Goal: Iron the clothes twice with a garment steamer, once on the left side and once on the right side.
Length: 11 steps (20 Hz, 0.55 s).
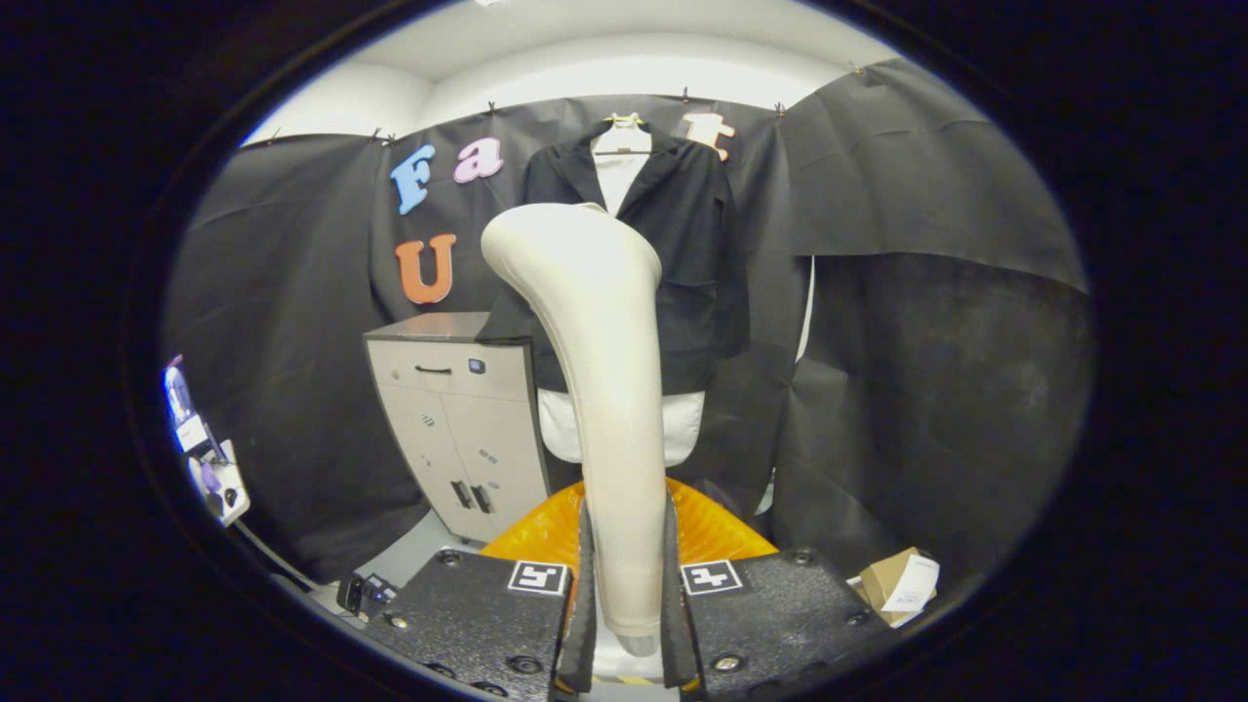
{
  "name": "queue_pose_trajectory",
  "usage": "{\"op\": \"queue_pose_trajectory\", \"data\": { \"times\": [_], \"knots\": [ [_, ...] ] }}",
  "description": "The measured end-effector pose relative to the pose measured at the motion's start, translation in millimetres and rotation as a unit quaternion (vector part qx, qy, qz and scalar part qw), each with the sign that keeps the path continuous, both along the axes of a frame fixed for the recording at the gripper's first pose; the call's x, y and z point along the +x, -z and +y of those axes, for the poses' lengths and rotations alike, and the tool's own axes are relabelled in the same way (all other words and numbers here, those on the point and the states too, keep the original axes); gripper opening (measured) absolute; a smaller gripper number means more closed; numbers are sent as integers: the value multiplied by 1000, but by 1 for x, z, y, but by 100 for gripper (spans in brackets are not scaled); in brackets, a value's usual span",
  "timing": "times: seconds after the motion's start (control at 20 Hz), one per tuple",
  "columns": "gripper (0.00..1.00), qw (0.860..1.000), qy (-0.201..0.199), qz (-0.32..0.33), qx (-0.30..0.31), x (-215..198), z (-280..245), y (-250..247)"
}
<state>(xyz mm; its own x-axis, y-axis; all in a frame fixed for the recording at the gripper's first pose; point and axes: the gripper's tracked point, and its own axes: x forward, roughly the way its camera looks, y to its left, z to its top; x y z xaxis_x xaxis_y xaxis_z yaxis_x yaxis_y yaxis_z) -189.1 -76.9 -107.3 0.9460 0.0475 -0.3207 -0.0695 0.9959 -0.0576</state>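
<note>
A cream garment steamer (pixel 600 390) stands upright between my fingers, and my gripper (pixel 627 604) is shut on its handle, both fingers pressing its sides. Its head curves toward the clothes at the top. Beyond it a black jacket (pixel 682 263) over a white shirt (pixel 621 161) hangs on a hanger against the booth's black wall. The steamer head is in front of the jacket's left half; I cannot tell the gap between them. The steamer hides the jacket's middle.
A grey cabinet (pixel 458 419) stands left of the hanging clothes. An orange ribbed object (pixel 707 526) lies just ahead of my fingers. A cardboard box (pixel 902 585) sits on the floor to the right. Small devices (pixel 210 458) are at the far left.
</note>
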Motion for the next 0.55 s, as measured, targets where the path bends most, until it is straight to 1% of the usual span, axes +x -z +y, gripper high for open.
{"op": "queue_pose_trajectory", "data": {
  "times": [0.2, 0.55],
  "knots": [
    [29, 1000, -4, 6, 16, -23, -6, 14],
    [29, 1000, -1, 1, 20, -29, -2, 18]
  ]
}}
